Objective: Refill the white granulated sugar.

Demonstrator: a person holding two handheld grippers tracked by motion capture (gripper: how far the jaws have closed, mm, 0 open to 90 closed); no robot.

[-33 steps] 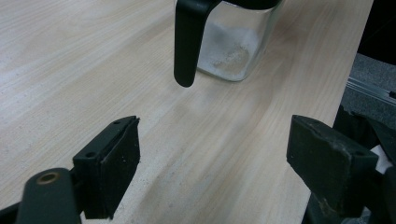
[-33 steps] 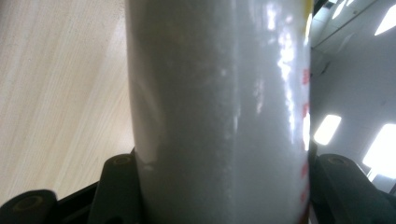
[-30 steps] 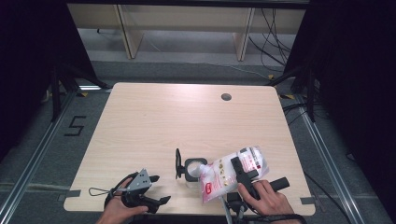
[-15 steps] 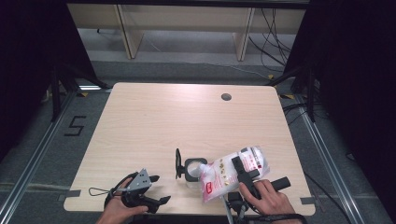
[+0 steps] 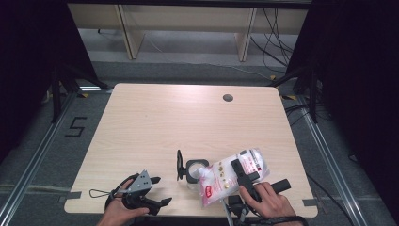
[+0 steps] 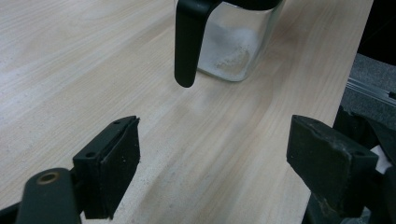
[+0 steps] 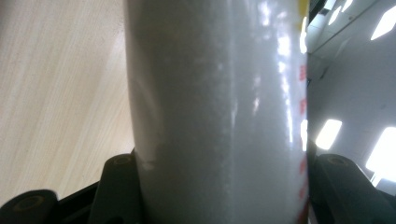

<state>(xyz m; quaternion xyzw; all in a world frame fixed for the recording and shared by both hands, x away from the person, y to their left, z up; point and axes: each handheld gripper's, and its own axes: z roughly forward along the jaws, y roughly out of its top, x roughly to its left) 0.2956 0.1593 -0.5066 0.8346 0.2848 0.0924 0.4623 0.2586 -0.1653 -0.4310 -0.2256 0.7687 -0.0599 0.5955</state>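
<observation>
Clear plastic bag (image 5: 230, 176) (white powder inside) clamped in the right gripper (image 5: 245, 176) over the glass jar (image 5: 195, 170); left gripper (image 5: 157, 190) gapes empty

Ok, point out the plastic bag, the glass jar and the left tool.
plastic bag (image 5: 226, 176): high view, its clear printed middle.
glass jar (image 6: 233, 46): left gripper view, its glass wall.
left tool (image 6: 212, 161): left gripper view, the gap midway between its fingertips.

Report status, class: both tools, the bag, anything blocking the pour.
Right tool clamped on clear plastic bag of white powder, tipped over open glass jar. Left tool open, empty. Nothing blocking.
</observation>
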